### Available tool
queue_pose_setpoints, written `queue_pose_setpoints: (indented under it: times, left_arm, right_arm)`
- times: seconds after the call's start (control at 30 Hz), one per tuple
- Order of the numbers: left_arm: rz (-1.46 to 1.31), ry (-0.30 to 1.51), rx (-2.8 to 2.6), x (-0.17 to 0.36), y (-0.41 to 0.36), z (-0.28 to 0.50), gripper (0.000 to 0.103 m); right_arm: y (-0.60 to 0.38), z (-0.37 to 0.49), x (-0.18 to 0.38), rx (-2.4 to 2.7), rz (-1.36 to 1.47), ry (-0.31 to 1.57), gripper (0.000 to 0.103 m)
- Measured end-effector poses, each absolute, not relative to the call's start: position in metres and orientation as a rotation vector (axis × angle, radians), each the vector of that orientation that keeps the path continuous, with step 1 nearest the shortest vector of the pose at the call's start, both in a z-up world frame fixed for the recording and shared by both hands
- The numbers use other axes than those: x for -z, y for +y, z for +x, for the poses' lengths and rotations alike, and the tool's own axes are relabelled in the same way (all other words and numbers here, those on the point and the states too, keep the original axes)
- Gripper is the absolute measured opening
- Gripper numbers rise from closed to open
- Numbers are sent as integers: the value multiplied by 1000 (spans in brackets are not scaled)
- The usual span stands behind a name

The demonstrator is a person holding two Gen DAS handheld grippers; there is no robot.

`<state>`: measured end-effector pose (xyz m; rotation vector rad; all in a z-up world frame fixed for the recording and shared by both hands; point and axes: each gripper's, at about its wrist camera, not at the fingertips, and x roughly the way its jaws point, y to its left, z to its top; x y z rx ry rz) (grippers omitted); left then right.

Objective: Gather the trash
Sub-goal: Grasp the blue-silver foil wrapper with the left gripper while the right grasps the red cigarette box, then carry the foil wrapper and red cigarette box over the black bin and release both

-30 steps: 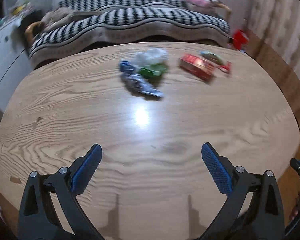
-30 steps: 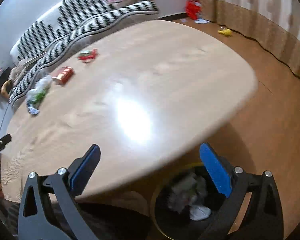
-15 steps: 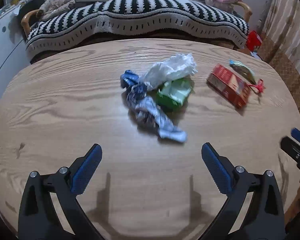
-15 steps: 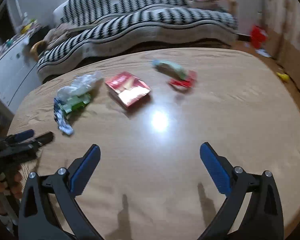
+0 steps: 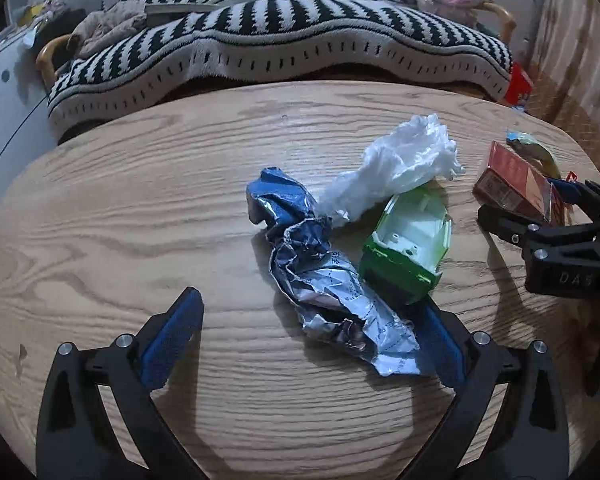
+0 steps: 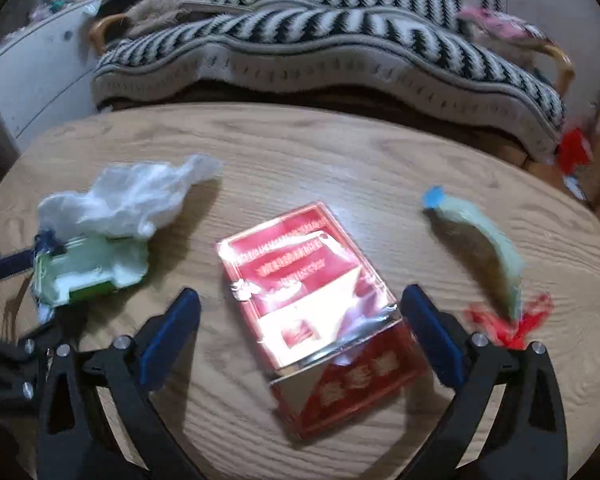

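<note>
While both jaws stand spread | left hand-held gripper (image 5: 308, 336) brackets the crumpled foil wrapper (image 5: 324, 280) on the table (image 5: 120, 220) | right hand-held gripper (image 6: 300, 332) straddles the red packet (image 6: 320, 312) | risk: glossy film may slip; left jaw may snag green box (image 5: 408, 244).

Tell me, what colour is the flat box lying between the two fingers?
Red, with shiny clear wrapping: the flat cardboard box. The right wrist view shows it best.

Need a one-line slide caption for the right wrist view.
Open right gripper straddles a red box on the wooden table, among other trash.
</note>
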<state>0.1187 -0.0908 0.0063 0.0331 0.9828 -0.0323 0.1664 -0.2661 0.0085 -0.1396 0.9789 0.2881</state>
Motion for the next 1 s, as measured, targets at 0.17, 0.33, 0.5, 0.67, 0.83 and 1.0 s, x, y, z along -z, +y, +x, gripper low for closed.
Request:
queue_pose_setpoints:
  times: [0.17, 0.33, 0.5, 0.67, 0.83, 1.0]
  left_arm:
    - [11, 952, -13, -5, -77, 125, 98]
    - [15, 952, -5, -6, -74, 126, 98]
    - [16, 952, -3, -6, -74, 126, 98]
    - [27, 950, 19, -7, -73, 123, 95]
    - [36, 959, 61, -17, -74, 114, 32]
    - [-43, 976, 123, -28, -71, 96, 30]
  right_arm:
    - [-266, 168, -6, -288, -139, 980, 98]
    - [-265, 169, -6, -288, -140, 980, 98]
    - [-265, 169, -7, -288, -140, 981, 98]
    - [-265, 168, -7, -289, -140, 982, 98]
    - [-259, 135, -16, -289, -131, 936, 55]
    - [-269, 94, -23, -246, 2, 938, 54]
